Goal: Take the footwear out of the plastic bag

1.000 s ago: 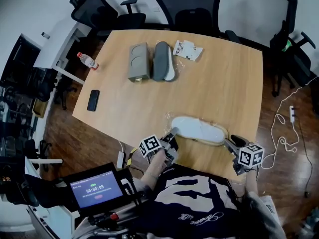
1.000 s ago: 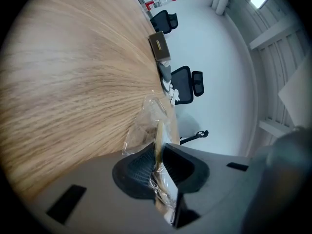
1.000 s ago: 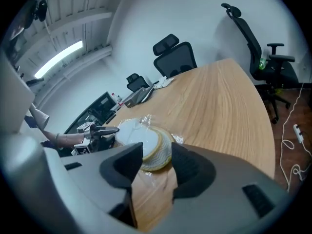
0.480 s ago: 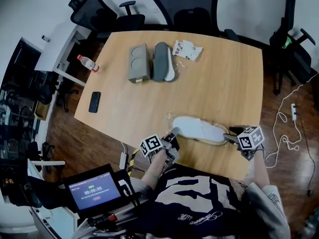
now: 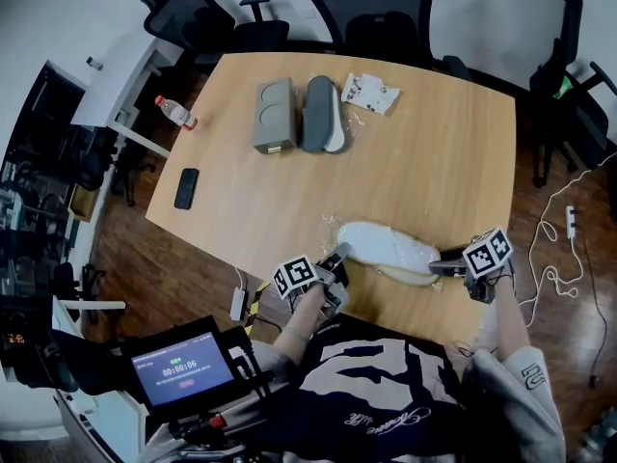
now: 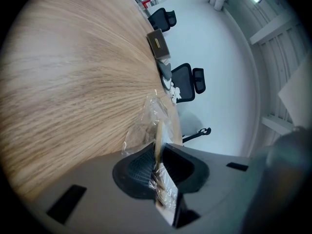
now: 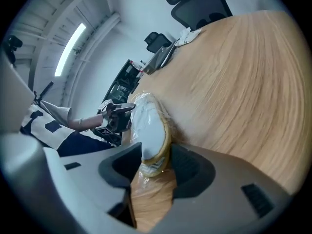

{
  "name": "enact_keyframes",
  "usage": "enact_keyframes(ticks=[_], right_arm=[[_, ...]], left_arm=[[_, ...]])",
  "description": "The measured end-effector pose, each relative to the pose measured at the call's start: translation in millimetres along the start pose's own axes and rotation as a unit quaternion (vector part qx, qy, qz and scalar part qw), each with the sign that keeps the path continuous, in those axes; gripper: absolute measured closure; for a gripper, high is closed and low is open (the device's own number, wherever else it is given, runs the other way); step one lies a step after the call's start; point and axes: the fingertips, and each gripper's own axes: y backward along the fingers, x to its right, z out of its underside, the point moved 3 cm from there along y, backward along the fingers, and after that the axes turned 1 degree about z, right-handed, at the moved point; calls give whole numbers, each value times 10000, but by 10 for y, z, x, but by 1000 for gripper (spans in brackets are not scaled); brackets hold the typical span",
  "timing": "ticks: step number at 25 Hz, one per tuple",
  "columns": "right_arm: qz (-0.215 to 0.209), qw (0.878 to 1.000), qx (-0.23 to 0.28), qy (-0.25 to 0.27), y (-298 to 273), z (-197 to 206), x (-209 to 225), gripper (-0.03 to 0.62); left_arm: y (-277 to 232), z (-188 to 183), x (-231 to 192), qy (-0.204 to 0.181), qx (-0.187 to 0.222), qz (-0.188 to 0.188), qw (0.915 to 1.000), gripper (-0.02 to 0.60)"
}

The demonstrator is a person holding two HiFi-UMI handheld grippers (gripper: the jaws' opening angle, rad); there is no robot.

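Note:
A white slipper (image 5: 386, 249) with a tan sole lies in a clear plastic bag near the table's front edge. My left gripper (image 5: 339, 257) is at the bag's left end, shut on a fold of the plastic bag (image 6: 151, 121); the film runs between its jaws (image 6: 157, 165). My right gripper (image 5: 443, 266) is at the slipper's right end. In the right gripper view the slipper's end (image 7: 148, 126) sits between the jaws (image 7: 155, 167), which are closing, with a dark gap still showing on one side.
A grey slipper (image 5: 318, 114) and a grey block (image 5: 273, 116) lie at the table's far side, next to a crumpled wrapper (image 5: 371, 93). A bottle (image 5: 176, 113) and a phone (image 5: 186, 188) are at the left edge. Office chairs (image 5: 371, 17) ring the table.
My right gripper has moved up from the table's front edge to the slipper's right end and now has it between its jaws. The left gripper has kept its hold on the bag.

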Motion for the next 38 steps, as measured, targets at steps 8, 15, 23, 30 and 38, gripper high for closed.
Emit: enact_keyframes(ticks=[8,15,23,30,38], right_arm=[[59,9943,820,-672,33,-35,5,498],[-204,9818,1618,-977,159,44,-218,534],[62,9843,1632,-673,257,95,-350,537],[389,9832,1667,-631,403,267,-348,540],[736,9768,1887,-693,540,379,-384,540]], left_arm=[[15,-27,3,118,103,195,9997,528],[123,-108,141,-580,284,403,9971,528],[236,-384,130,-841,998,-236,9912,528],[460,-693,73,-982,1656,-526,9799,568],[721,-926,25,-1453,2203,-1172,9574,572]])
